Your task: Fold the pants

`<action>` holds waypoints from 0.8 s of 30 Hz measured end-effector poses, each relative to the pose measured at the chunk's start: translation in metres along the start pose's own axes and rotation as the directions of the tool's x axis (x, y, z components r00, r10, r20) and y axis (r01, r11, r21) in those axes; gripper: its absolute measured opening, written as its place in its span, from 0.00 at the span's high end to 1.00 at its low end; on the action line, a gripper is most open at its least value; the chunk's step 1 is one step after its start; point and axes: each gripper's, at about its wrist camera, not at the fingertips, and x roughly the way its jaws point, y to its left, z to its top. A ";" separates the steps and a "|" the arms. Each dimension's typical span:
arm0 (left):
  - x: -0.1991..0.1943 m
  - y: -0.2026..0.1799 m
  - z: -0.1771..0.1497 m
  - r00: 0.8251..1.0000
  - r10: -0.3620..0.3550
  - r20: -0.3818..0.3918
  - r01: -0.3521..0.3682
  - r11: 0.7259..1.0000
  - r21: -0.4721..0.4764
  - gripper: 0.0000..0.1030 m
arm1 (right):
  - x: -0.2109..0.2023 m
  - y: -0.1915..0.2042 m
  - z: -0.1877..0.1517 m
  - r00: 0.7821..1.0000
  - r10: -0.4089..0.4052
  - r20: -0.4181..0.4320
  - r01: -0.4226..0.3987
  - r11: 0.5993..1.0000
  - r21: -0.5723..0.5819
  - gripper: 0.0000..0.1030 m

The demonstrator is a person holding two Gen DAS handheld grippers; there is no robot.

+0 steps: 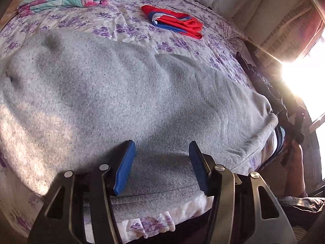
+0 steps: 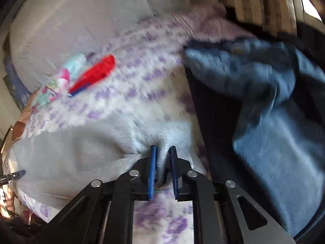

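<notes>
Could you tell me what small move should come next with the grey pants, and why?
Probably close the left gripper on the grey pants: its fingers stand open over the near edge, holding nothing, while the right gripper already pinches a ribbed edge; both ends need holding before folding.

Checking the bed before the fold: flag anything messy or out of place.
The denim garment lies crumpled at the bed's edge, unlike the neatly folded red cloth. The gray pants are wrinkled, bunched where the right gripper pinches them.
</notes>
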 end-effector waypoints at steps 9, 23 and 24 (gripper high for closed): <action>-0.055 -0.047 -0.001 0.995 0.037 0.093 -0.048 0.992 0.115 0.26 | -0.091 0.089 0.012 0.973 0.113 0.201 -0.074 0.979 -0.192 0.53; -0.029 -0.068 -0.017 0.989 0.124 0.077 -0.138 0.965 0.225 0.30 | 0.003 0.191 0.038 0.929 0.346 -0.130 -0.370 0.861 -0.350 0.37; -0.037 -0.076 -0.007 0.985 0.127 0.119 -0.152 0.958 0.242 0.23 | 0.013 0.209 0.053 0.911 0.384 -0.154 -0.413 0.839 -0.353 0.36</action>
